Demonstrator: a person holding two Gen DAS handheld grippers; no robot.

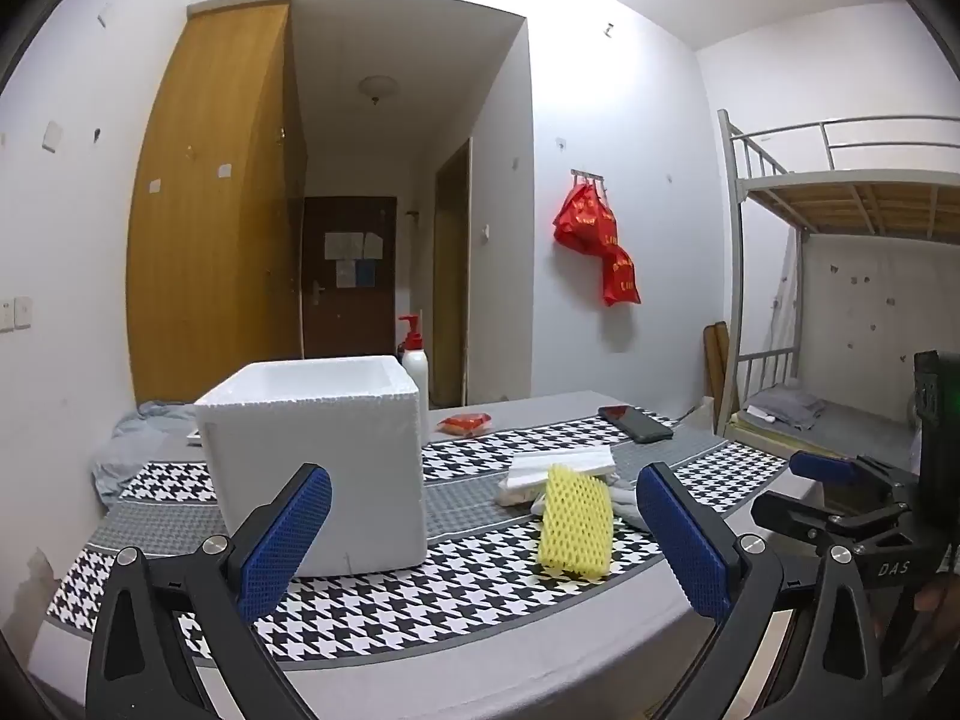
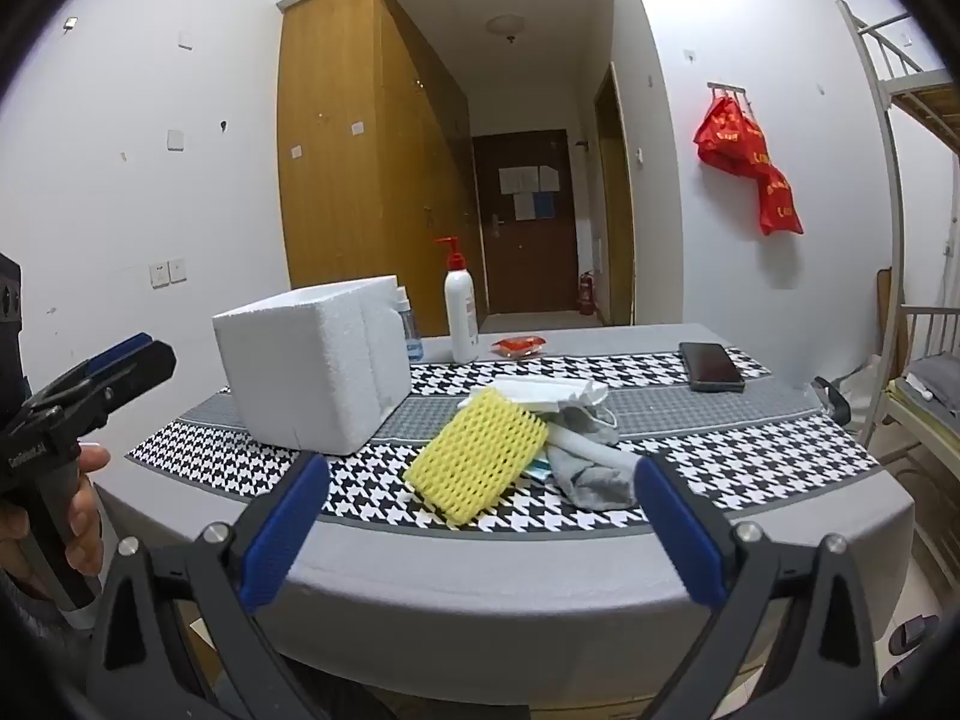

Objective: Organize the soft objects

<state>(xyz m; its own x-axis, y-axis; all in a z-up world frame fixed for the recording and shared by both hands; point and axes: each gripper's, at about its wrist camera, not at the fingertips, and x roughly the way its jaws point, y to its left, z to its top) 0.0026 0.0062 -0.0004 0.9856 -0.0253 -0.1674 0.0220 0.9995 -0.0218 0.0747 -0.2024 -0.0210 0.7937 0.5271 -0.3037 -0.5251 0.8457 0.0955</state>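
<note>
Grippers: left gripper (image 1: 483,540) and right gripper (image 2: 483,531), jaws apart, empty.
Done: nothing visibly sorted.
Left: yellow foam mesh sleeve (image 2: 477,465), grey sock (image 2: 594,474), white foam sheets (image 2: 540,390) outside white polystyrene box (image 2: 312,360).

"DAS" printed on right hand-held gripper (image 1: 852,495) body; nothing else legible.

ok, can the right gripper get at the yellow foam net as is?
Probably yes. The right gripper is open, and the yellow foam net lies on top of the pile straight ahead, with only bare tablecloth between.
</note>
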